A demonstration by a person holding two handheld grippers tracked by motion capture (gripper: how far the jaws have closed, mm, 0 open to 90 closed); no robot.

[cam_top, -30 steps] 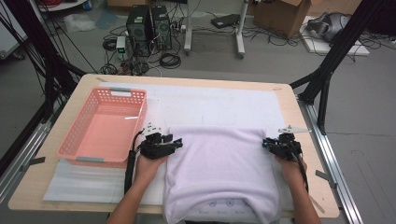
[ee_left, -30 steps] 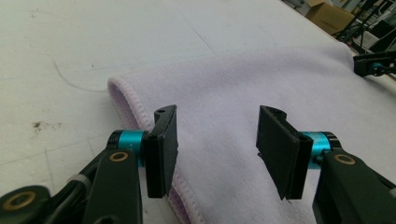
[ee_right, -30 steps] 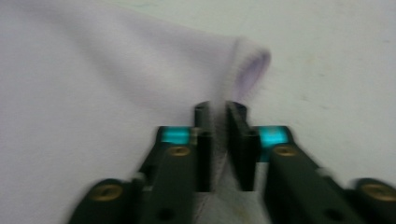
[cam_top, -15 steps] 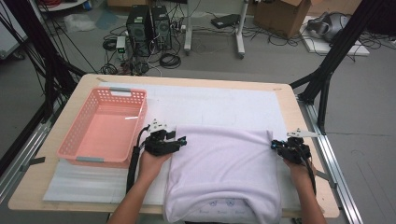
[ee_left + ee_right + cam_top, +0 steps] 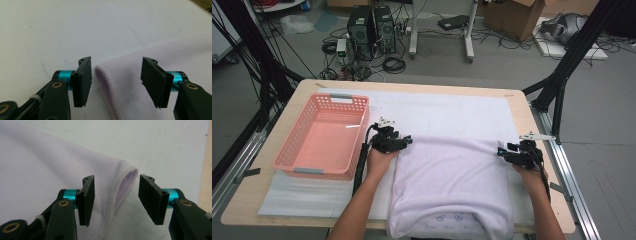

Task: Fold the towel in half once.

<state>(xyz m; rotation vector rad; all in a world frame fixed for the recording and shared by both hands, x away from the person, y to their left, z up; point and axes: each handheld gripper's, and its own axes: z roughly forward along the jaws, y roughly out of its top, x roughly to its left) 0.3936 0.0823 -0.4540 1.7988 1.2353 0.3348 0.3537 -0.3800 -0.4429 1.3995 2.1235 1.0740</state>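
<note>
The left gripper (image 5: pixel 404 142) stands with its jaws apart. In the left gripper view its pads (image 5: pixel 83 81) sit either side of a folded corner of the pale lilac garment (image 5: pixel 452 185), clear of the cloth. Its jaws have just been opening slightly, with that corner between them but unpressed.

The right gripper (image 5: pixel 503 152) is likewise spread. In the right gripper view the hemmed corner of the garment (image 5: pixel 125 185) lies between the pads, and neither pad (image 5: pixel 87 200) presses on it. These jaws have just been opening widely, letting go of the cloth.

Seen from the high view, the garment lies flat on the table's near half. Its far fold runs from the left gripper at 9 o'clock of the cloth to the right gripper at 3 o'clock. Its near end hangs over the table edge at 6 o'clock, where small printed marks show, too small to read.

The cloth rests on a white mat (image 5: pixel 447 112) that covers the wooden table (image 5: pixel 302 90). A pink plastic basket (image 5: pixel 294 145) sits at 9 o'clock of the left gripper, just beside it and apart from the garment.

Beyond the table at 12 o'clock, computer towers (image 5: pixel 372 25) and cables lie on the floor, with a cardboard box (image 5: pixel 512 17) toward 1 o'clock. No writing there can be made out.
</note>
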